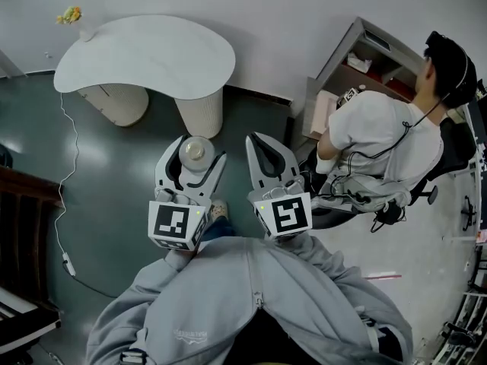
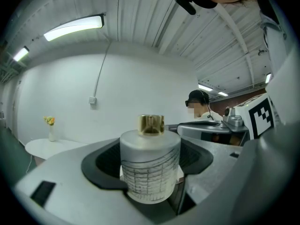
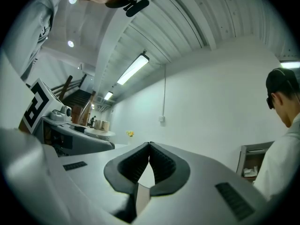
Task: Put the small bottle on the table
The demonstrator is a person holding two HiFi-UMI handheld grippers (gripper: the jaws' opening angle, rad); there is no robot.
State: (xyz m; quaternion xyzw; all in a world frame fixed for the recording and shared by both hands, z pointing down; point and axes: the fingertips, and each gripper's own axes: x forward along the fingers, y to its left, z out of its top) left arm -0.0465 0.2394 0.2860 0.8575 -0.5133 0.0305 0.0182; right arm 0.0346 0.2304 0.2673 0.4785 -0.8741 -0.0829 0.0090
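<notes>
Two jaws of the left gripper (image 1: 195, 153) are clamping the small bottle (image 2: 150, 165); the right gripper (image 1: 259, 141) is holding its jaws together.

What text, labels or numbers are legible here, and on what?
No text is legible.
Bottle: grid lines, no readable words.
Sweatshirt: small print, too small to read.
Marker cubes: square patterns, no letters.

Ahead-right of your right gripper (image 1: 259, 140): seated person (image 1: 380, 139), white shirt, facing open cabinet (image 1: 358, 52). Far ahead-left of your left gripper (image 1: 195, 149): yellow flowers (image 1: 70, 14). Left: white cable (image 1: 68, 264) on floor.
</notes>
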